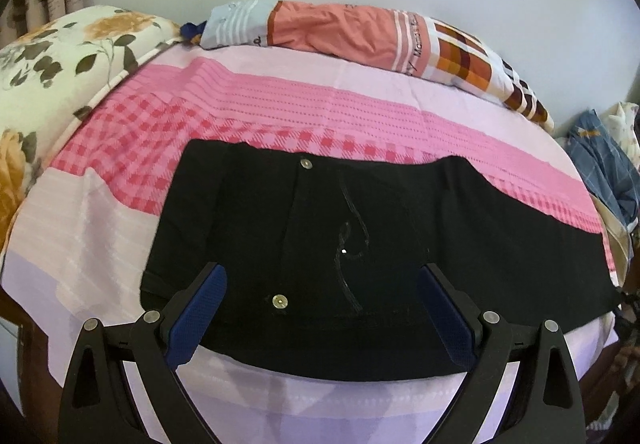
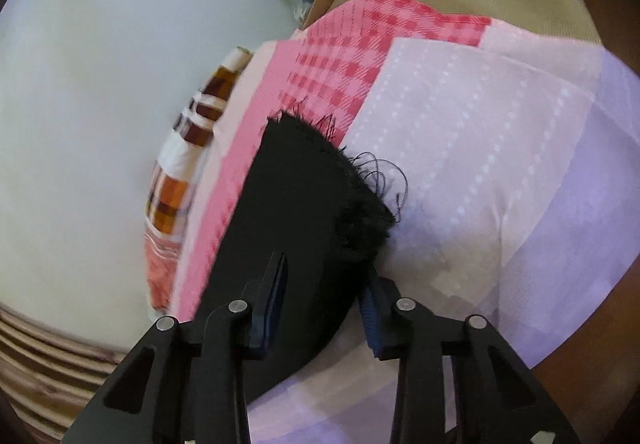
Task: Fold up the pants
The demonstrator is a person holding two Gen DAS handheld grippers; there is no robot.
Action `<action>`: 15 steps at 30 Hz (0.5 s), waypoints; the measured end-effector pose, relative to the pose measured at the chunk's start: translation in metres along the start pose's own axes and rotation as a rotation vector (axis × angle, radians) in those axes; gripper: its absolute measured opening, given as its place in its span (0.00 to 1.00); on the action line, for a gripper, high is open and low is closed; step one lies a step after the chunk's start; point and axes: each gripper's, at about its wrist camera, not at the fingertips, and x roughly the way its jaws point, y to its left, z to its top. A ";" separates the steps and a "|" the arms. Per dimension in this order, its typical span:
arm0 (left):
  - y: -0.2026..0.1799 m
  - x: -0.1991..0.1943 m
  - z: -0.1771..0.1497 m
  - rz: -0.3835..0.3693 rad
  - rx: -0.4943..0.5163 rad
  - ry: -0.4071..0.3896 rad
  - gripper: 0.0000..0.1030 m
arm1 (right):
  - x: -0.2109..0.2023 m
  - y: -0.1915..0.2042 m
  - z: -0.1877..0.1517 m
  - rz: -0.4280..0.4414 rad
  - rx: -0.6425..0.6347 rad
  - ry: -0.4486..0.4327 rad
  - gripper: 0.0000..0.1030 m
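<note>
A floral pillow is lying at the bed's left edge, and a striped orange pillow is lying along the far edge by the wall. The black pants are lying flat across the pink checked bedsheet, waistband end to the left, legs running toward the right edge, close to the near edge. The left gripper is hovering over the waistband, its jaws standing wide apart and gripping nothing. At the right, the frayed leg hem is lying near the bed's right edge. The right gripper is sitting partly open with the leg's edge between its blue pads; whether they are pressing the cloth is unclear.
</note>
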 end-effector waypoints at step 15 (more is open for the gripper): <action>0.005 0.009 -0.004 0.015 -0.026 0.028 0.93 | 0.009 0.008 0.002 -0.021 -0.015 0.001 0.08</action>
